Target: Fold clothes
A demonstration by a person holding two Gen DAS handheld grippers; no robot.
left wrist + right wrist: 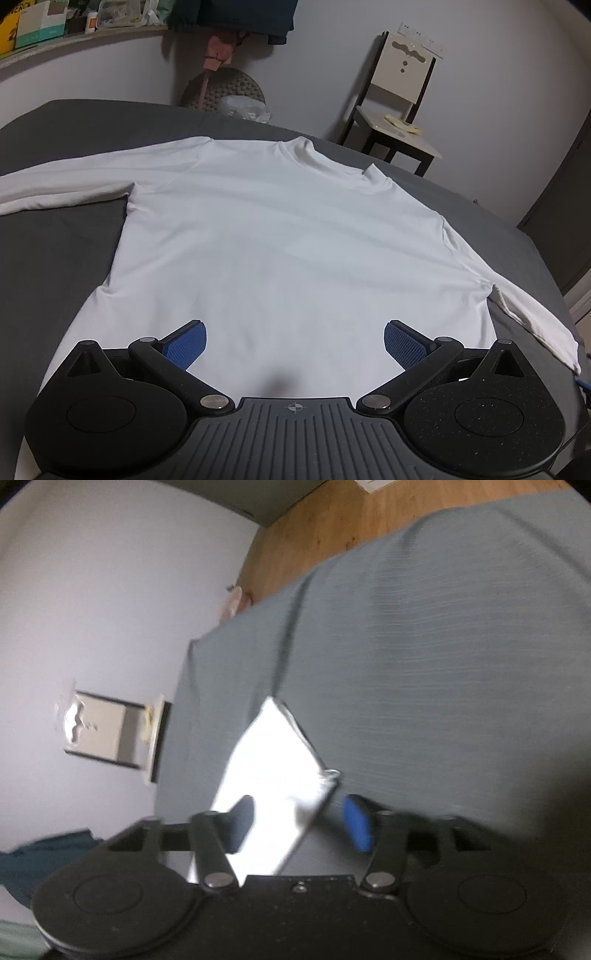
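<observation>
One white long-sleeved shirt (280, 236) lies flat on the grey bed (74, 236).
Left gripper (295, 343) gapes above its hem; right gripper (299, 823) spread around a sleeve cuff (273, 768), unclamped; chair (399, 96) upper right.

White long-sleeved shirt (280, 236) spread flat on grey bed, sleeves out to both sides, collar far end

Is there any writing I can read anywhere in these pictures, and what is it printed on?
"NEROL": partial black letters, cut off by the frame, on the yellow box on the shelf.
Print on the teal-and-white box beside it: too small to read.
Right wrist view: blurred, nothing legible.
</observation>
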